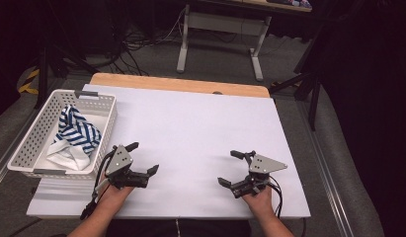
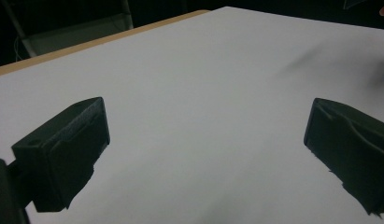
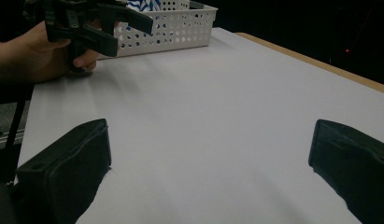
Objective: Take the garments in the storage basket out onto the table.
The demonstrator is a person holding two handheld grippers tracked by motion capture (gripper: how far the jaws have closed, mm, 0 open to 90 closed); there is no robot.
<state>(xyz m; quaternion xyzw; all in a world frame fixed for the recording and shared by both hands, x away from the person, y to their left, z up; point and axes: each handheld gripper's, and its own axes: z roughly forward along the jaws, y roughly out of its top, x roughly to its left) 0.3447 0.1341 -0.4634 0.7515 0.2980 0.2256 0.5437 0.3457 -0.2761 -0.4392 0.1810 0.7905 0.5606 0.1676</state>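
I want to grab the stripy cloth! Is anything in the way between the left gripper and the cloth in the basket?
Yes: the basket's near wall stands between the open left gripper and the blue-and-white striped cloth. The basket is open on top, so going over the wall looks clear.

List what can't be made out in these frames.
- Striped cloth in the basket: high view, near wall hides its lower folds; whole shape unclear.
- Same cloth: right gripper view, cut off by top edge and left claw.
- Floor cables: high view, too dark and small.
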